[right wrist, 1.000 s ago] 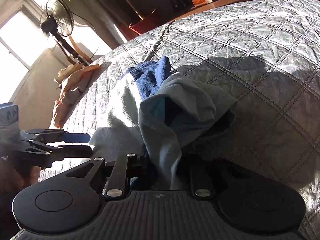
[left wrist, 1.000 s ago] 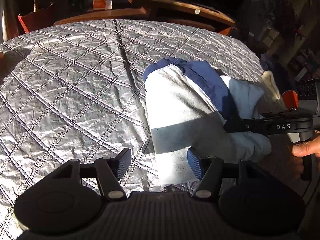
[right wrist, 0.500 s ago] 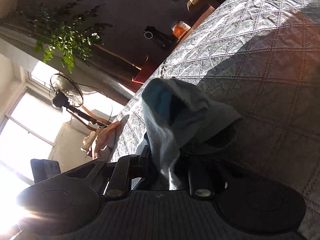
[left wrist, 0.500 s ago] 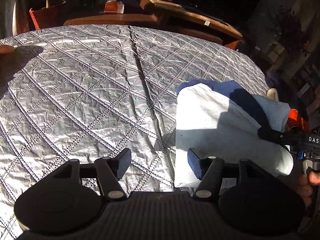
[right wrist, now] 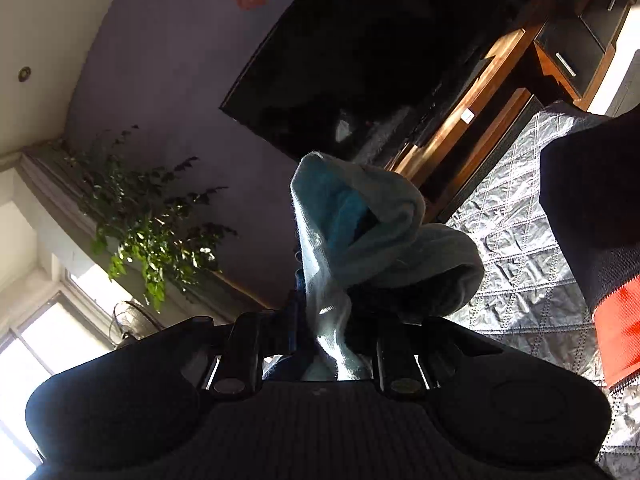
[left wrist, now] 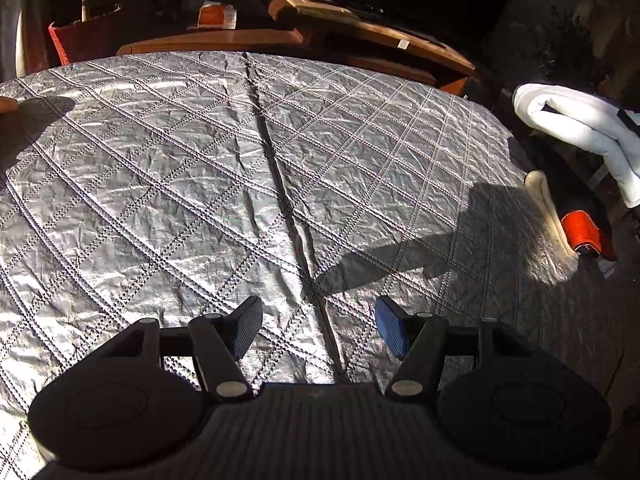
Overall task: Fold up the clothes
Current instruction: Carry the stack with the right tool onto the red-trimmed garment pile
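My right gripper [right wrist: 336, 344] is shut on a folded pale blue garment [right wrist: 360, 232] with a darker blue lining, and holds it up in the air, tilted toward the wall. The same garment [left wrist: 580, 128] shows in the left wrist view at the far right, hanging off beyond the edge of the quilt. My left gripper [left wrist: 318, 330] is open and empty, low over the silver quilted cover [left wrist: 200, 180], with the seam running between its fingers.
A cream cloth [left wrist: 544, 204] and an orange object [left wrist: 586, 232] lie at the quilt's right edge. A wooden cabinet [left wrist: 360, 28] and a red pot [left wrist: 84, 36] stand behind. In the right wrist view, a dark TV [right wrist: 380, 48], a plant [right wrist: 152, 224] and a dark-and-orange sleeve [right wrist: 600, 240] show.
My right gripper has lifted the folded garment off the quilt and carried it out to the right. The quilt before the left gripper, which stayed open, is now bare.
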Demonstrator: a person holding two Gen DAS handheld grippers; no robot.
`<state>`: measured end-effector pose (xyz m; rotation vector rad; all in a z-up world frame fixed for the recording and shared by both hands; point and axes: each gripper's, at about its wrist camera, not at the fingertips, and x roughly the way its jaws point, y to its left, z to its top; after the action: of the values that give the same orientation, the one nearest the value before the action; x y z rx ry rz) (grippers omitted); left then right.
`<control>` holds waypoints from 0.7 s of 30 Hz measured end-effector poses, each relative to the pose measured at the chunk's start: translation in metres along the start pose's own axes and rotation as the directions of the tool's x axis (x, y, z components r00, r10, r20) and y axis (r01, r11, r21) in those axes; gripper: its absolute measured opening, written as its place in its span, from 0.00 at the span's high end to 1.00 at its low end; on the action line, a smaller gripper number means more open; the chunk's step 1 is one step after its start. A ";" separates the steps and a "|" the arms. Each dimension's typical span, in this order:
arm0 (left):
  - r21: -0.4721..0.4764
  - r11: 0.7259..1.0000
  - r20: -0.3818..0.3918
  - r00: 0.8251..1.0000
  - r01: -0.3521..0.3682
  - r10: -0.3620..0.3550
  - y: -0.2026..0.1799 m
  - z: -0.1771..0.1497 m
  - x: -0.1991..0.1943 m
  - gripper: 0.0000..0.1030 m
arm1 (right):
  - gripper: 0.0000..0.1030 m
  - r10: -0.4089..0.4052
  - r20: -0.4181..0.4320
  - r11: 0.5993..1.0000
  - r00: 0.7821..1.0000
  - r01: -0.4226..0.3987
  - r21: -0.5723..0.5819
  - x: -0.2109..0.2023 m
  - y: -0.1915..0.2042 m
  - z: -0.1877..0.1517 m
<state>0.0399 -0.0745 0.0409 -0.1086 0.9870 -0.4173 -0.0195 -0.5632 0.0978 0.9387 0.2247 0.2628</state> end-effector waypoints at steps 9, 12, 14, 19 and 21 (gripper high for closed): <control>0.024 1.000 -0.008 1.000 0.009 -0.009 -0.010 0.001 0.009 0.43 | 0.79 -0.461 0.146 0.886 0.875 0.447 0.120 -0.027 -0.108 0.033; 0.048 0.999 -0.009 1.000 0.011 -0.010 -0.015 -0.001 0.009 0.43 | 0.76 -0.500 0.156 0.866 0.852 0.496 0.065 -0.028 -0.118 0.024; 0.061 0.998 -0.011 1.000 0.011 -0.010 -0.017 -0.003 0.010 0.43 | 0.63 -0.556 0.146 0.825 0.818 0.564 -0.018 -0.020 -0.114 0.025; 0.063 0.998 -0.011 1.000 0.016 -0.016 -0.021 -0.003 0.010 0.43 | 0.39 -0.669 0.144 0.715 0.729 0.684 -0.144 -0.015 -0.100 0.030; 0.060 0.998 -0.012 1.000 0.016 -0.016 -0.021 -0.002 0.010 0.41 | 0.21 -0.731 0.182 0.627 0.658 0.753 -0.200 -0.016 -0.088 0.028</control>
<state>0.0372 -0.0976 0.0377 -0.0598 0.9842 -0.4625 -0.0150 -0.6387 0.0429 0.5210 0.4738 -0.5215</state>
